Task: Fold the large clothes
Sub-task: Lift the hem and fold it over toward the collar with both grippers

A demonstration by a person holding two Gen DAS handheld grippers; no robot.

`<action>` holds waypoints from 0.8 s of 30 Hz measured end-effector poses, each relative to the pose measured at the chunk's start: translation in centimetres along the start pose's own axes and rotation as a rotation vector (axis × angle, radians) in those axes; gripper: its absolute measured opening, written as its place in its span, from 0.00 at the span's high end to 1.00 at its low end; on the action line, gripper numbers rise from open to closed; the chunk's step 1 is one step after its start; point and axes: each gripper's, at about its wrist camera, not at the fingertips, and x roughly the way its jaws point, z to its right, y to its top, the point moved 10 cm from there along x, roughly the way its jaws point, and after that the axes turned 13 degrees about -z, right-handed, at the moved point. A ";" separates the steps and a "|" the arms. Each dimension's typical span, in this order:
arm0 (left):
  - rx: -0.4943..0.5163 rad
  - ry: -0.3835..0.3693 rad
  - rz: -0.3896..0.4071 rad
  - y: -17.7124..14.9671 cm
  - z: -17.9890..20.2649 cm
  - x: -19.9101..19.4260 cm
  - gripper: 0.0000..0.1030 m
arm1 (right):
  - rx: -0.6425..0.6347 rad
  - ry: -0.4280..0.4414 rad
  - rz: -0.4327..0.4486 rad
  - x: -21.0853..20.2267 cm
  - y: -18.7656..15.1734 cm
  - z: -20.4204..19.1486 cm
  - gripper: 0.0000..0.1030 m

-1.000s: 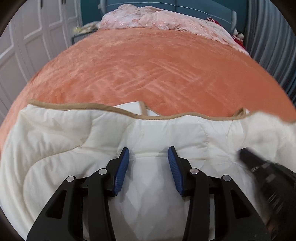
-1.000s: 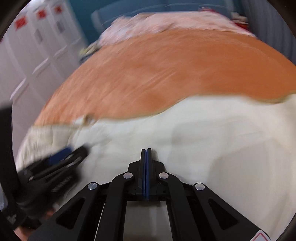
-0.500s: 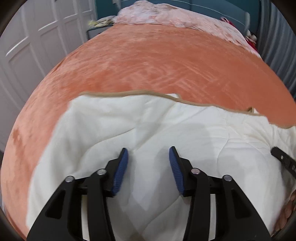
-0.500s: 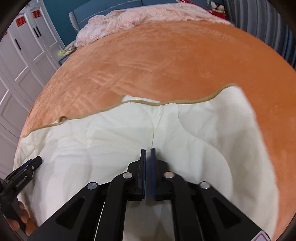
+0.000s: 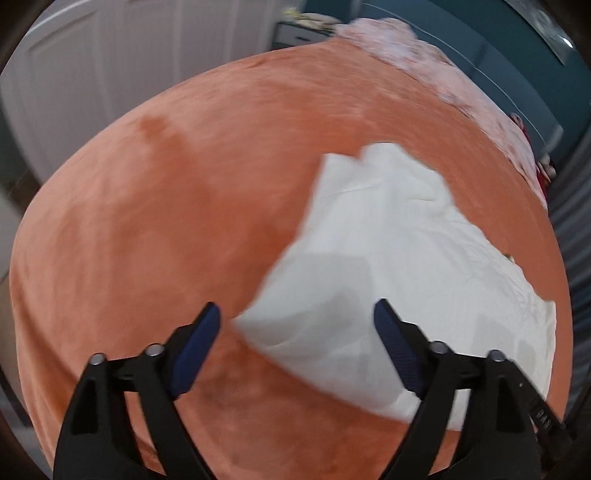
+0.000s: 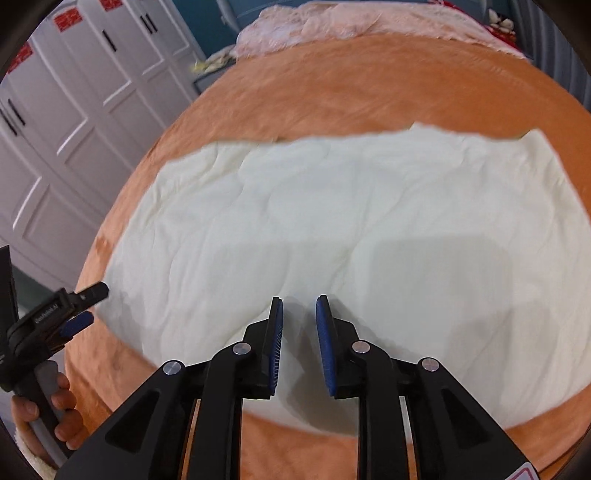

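Note:
A large cream quilted garment (image 6: 332, 229) lies folded flat on the orange bed cover (image 6: 332, 92). It also shows in the left wrist view (image 5: 388, 266), to the right of centre. My left gripper (image 5: 295, 325) is wide open and empty above the garment's near left corner; it also appears at the left edge of the right wrist view (image 6: 79, 306). My right gripper (image 6: 299, 310) is open and empty, just above the garment's near edge.
White wardrobe doors (image 6: 74, 110) stand along the left of the bed. A pink blanket (image 6: 351, 22) is heaped at the far end of the bed, with a teal headboard behind. A grey curtain (image 5: 569, 206) hangs at the right.
Both grippers have pulled back from the garment toward the near edge. My right gripper has opened from shut. My left gripper has opened wider and swung left.

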 end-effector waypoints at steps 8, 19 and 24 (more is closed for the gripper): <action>-0.169 -0.195 -0.122 -1.3 -1.7 3.8 0.07 | 0.005 -0.039 -0.036 2.4 -1.1 0.4 0.79; -0.049 -0.266 -0.125 -1.2 3.3 1.7 0.78 | 0.027 -0.022 -0.040 1.0 -1.2 0.4 0.79; -0.011 -0.367 -0.073 -1.5 3.6 -4.1 0.84 | 0.034 -0.028 -0.034 -1.0 -2.5 1.4 0.81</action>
